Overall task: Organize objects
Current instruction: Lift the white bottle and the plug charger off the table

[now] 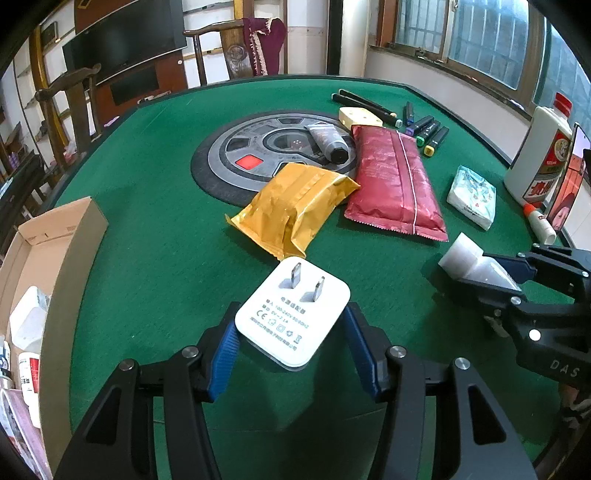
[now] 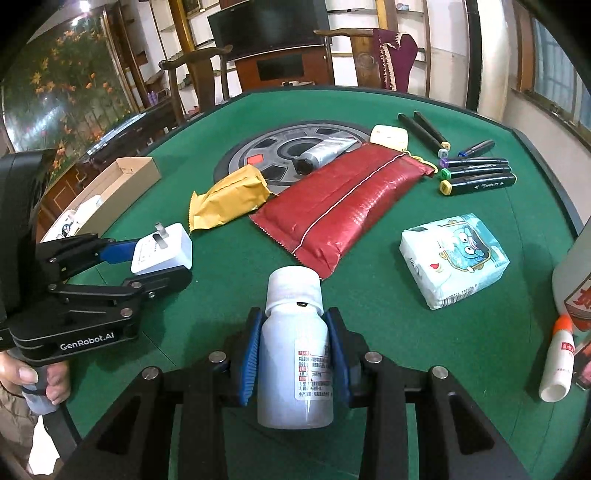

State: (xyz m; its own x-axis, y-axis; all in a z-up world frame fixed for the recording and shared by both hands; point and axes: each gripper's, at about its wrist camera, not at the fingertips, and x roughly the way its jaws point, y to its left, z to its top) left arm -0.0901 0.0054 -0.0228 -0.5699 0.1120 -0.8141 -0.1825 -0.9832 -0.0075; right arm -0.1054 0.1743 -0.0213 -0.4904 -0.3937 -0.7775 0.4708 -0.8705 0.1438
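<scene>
We see matt green felt on the counter (image 1: 155, 206), glossy foil on the red pouch (image 2: 343, 206), smooth white plastic on the charger (image 1: 291, 317).

A room with a green table

Wooden chairs (image 2: 199, 70) stand behind the table (image 2: 369, 314). A black TV (image 2: 266, 29) sits by the wall. Windows (image 1: 487, 37) let in light.

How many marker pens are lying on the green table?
6. Two long black marker pens lie at the far side beside the cream box; four shorter ones are fanned out right of the red packet. None looks hidden.
</scene>
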